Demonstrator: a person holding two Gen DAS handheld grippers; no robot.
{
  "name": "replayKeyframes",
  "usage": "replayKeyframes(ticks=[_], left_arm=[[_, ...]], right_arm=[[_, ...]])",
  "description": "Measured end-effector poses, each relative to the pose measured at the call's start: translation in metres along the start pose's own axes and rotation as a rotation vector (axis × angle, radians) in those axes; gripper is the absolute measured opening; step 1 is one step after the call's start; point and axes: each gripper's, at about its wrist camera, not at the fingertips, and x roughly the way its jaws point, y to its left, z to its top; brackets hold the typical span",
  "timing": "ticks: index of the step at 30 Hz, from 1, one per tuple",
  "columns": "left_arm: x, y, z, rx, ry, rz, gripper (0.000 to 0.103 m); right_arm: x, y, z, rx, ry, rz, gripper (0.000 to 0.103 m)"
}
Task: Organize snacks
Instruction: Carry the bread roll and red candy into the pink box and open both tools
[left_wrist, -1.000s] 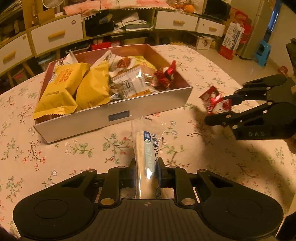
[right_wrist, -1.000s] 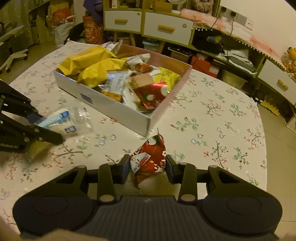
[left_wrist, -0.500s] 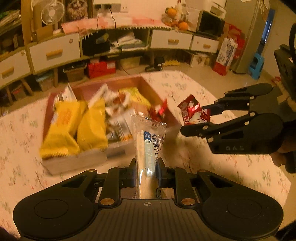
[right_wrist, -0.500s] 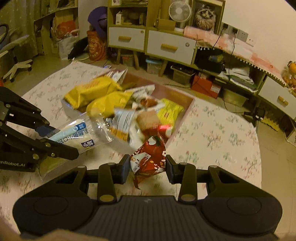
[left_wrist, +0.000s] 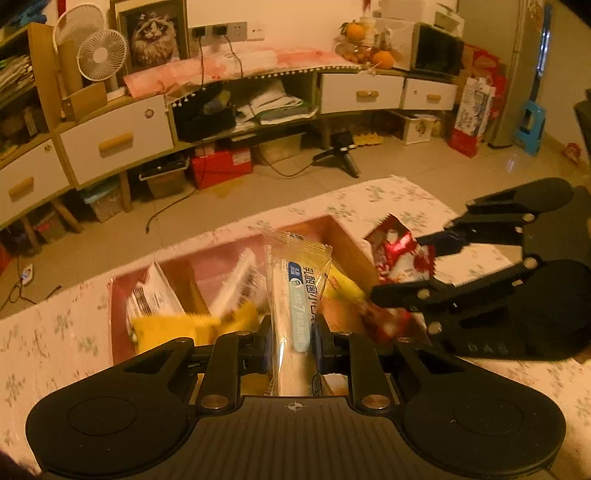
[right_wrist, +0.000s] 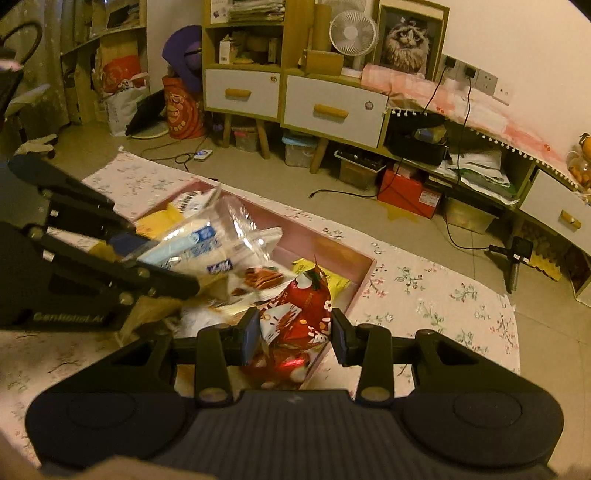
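My left gripper (left_wrist: 291, 343) is shut on a clear packet with a blue label (left_wrist: 295, 295), held upright over the pink box (left_wrist: 229, 243) of snacks. My right gripper (right_wrist: 293, 334) is shut on a red snack packet (right_wrist: 303, 310), also above the box (right_wrist: 354, 258). In the left wrist view the right gripper (left_wrist: 417, 266) hangs at the right with the red packet (left_wrist: 397, 254) in its tips. The right wrist view shows the left gripper (right_wrist: 162, 254) at the left with the clear packet (right_wrist: 207, 247). Yellow bags (left_wrist: 162, 328) and other packets fill the box.
The box rests on a table with a floral cloth (right_wrist: 424, 295). Beyond the table's far edge lies open floor with cables (left_wrist: 295, 170), then a low cabinet with white drawers (left_wrist: 114, 136), a fan (left_wrist: 101, 55) and a framed cat picture (right_wrist: 406, 40).
Both grippers have risen and moved forward from in front of the box to above it, each still holding its packet. The box now lies beneath the fingers.
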Motion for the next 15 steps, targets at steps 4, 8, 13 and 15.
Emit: replayKeyframes(ticks=[4,8,13,15], left_arm=[[0.016,0.006,0.012,-0.005,0.010,0.009,0.018],[0.031,0.009,0.018,-0.011,0.026,0.018,0.019],[0.039,0.010,0.018,-0.021,0.033,0.011,0.019],[0.039,0.008,0.017,-0.009,0.025,0.009,0.021]], right_arm=[[0.011,-0.005,0.007,0.005,0.006,0.011,0.037],[0.017,-0.004,0.010,-0.012,0.022,0.014,0.037],[0.020,0.001,0.009,-0.042,0.033,0.017,0.038],[0.018,0.003,0.010,-0.054,0.025,0.016,0.044]])
